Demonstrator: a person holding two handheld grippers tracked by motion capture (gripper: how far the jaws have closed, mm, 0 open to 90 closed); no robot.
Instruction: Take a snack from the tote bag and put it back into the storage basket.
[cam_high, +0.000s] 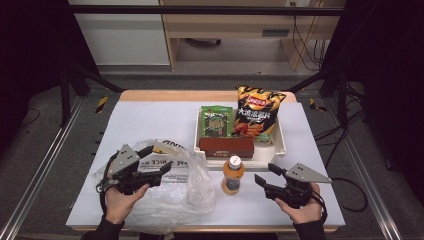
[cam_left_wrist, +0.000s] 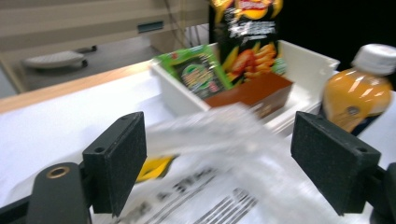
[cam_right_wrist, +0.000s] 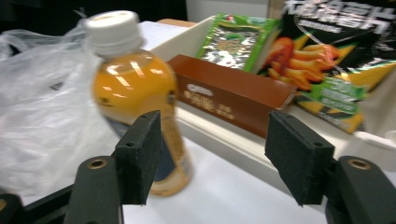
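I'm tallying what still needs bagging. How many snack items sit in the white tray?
3: a black-and-orange chip bag standing at the back right, a green foil packet at the back left, and a brown cardboard box along the front. Others may be hidden behind them.

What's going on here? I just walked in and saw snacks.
A person holds a tool in each hand. The left tool is open over a plastic bag. The right tool is open beside an orange bottle, not gripping it. Chips, a green packet and a brown box sit in a white tray.
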